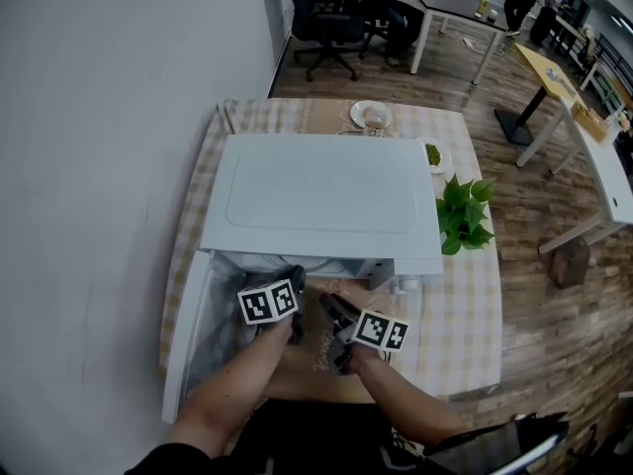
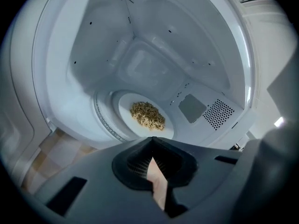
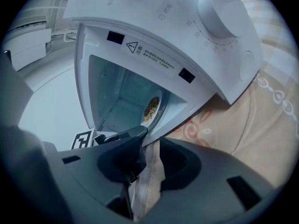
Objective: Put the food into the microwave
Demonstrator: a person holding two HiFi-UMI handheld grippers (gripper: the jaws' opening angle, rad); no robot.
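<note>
A white microwave (image 1: pixel 321 191) stands on the table with its door (image 1: pixel 188 334) swung open to the left. Inside, a white plate (image 2: pixel 126 110) with a heap of brown grainy food (image 2: pixel 147 115) rests on the turntable; the food (image 3: pixel 152 107) also shows through the opening in the right gripper view. My left gripper (image 1: pixel 293 277) is just outside the opening, shut and empty, its jaws (image 2: pixel 152 141) pointing at the plate. My right gripper (image 1: pixel 329 305) is beside it in front of the control panel, shut on nothing, over the patterned cloth (image 3: pixel 210 125).
Behind the microwave sit a plate with pale food (image 1: pixel 371 115) and a small dish of green food (image 1: pixel 433 154). A potted plant (image 1: pixel 463 211) stands at the microwave's right. The wall (image 1: pixel 99 166) runs close along the left. The microwave's dial (image 3: pixel 224 10) is above my right gripper.
</note>
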